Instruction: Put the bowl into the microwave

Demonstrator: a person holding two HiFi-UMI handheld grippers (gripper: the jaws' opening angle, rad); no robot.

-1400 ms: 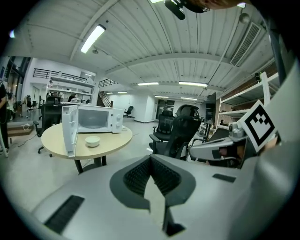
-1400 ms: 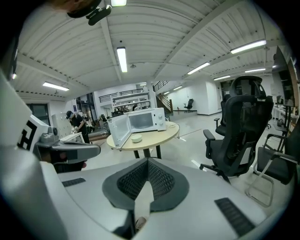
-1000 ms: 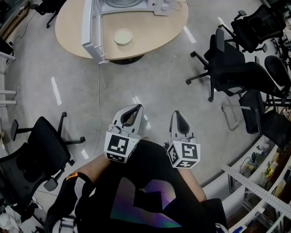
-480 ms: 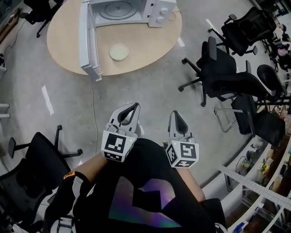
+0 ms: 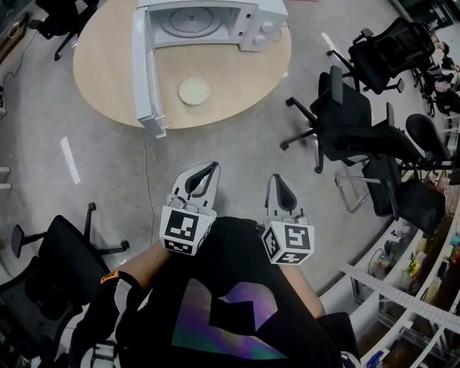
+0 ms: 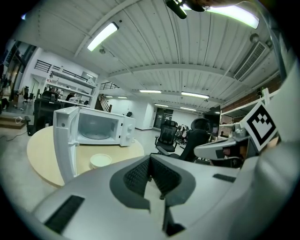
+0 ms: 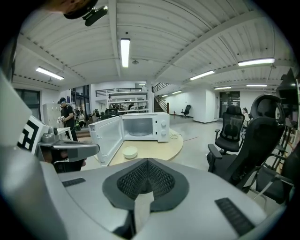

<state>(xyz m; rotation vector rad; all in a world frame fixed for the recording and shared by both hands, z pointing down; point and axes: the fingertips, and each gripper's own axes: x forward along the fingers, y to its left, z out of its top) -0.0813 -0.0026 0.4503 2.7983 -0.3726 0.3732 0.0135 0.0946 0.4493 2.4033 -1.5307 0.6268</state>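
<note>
Nearest the head camera, the left gripper (image 5: 203, 180) and the right gripper (image 5: 281, 190) are held side by side, close in front of the person's dark shirt (image 5: 230, 309), and both are aimed forward at the table. In each gripper view the ribbed pads are seen pressed together at their tips, with nothing caught between them. This is judged to be a resting posture, since nothing lies within reach.

Beyond the grippers a stretch of grey floor (image 5: 215, 140) is seen, crossed by a thin cable (image 5: 146, 162) that hangs from the table's edge. Black office chairs (image 5: 352, 108) are grouped well apart to the right.

Further off, the round wooden table (image 5: 248, 75) is set. The microwave's door (image 5: 146, 72) is swung wide open on the left and reaches past the table's near edge, so the cavity is left exposed for loading. The pale, shallow bowl (image 5: 194, 91) is placed upright on the tabletop in front of that opening, near the door but apart from it. At the far edge the white microwave (image 5: 248, 21) is stood, with its glass turntable (image 5: 190, 20) visible inside.

The bowl is untouched, and the step in hand is judged to be the approach. A gripper's fingers would have to be spread before the rim could be pinched.
</note>
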